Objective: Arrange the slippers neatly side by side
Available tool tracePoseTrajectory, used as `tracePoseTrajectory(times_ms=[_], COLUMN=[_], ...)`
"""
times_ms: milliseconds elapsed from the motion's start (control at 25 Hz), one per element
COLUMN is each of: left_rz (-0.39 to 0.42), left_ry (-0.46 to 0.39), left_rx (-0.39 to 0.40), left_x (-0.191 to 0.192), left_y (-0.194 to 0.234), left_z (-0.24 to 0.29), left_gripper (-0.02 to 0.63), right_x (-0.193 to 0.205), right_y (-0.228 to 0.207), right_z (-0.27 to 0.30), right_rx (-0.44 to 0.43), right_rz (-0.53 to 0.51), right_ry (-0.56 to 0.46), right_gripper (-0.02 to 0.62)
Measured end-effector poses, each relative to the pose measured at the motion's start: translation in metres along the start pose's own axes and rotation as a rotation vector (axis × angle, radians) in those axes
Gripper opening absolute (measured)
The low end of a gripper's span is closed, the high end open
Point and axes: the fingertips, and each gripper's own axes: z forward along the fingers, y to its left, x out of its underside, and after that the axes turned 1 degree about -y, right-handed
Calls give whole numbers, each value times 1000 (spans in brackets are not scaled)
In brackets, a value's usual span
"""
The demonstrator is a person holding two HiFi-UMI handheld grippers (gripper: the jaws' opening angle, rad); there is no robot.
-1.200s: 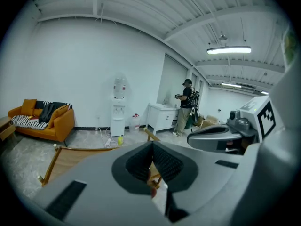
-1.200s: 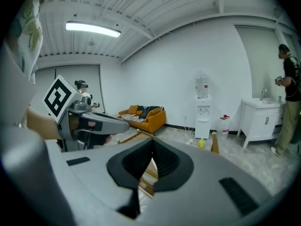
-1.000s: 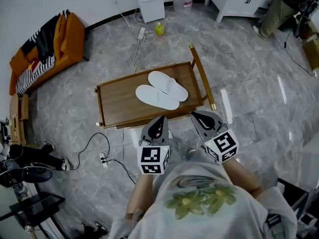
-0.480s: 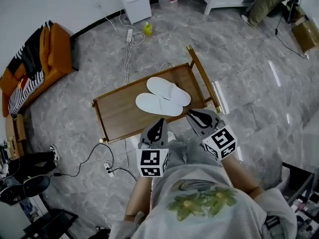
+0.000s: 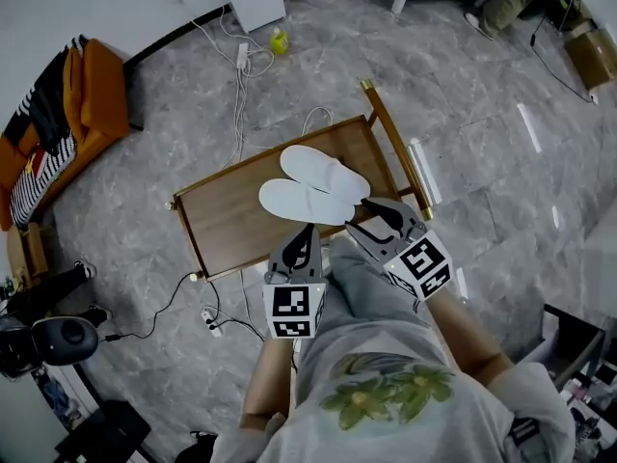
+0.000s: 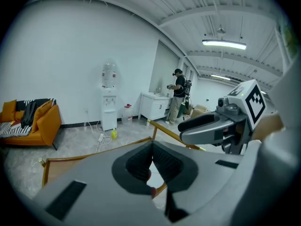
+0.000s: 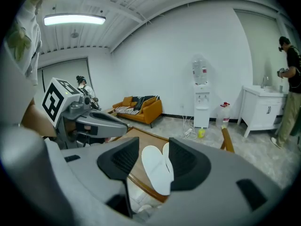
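Slippers (image 5: 314, 185): white pair, flat on the low wooden table (image 5: 217, 225), toward its right half. Long sides lie together and seem to overlap slightly, though white on white hides the seam.
Right gripper (image 5: 371, 220): at the table's near edge, jaws apart, just been opening, nothing clamped; the pair shows beyond the gap.
Left gripper (image 5: 308, 231): beside it, jaws together, empty.
Beyond: orange sofa (image 5: 92, 104), floor cables (image 5: 246, 61), yellow bottle (image 5: 279, 41).
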Motion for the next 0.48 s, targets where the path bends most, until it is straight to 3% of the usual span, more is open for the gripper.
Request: tracePoseTrajectory(times_ms=[480], left_rz=[14], left_ry=[28], left_rx=[-43], left_x=[4], left_y=[26], left_z=[34], left_gripper=[15], right_x=[11], right_y=[-35], right_z=[61], right_rx=[-70], right_rz=[-19], right_ry=[67], right_gripper=[219])
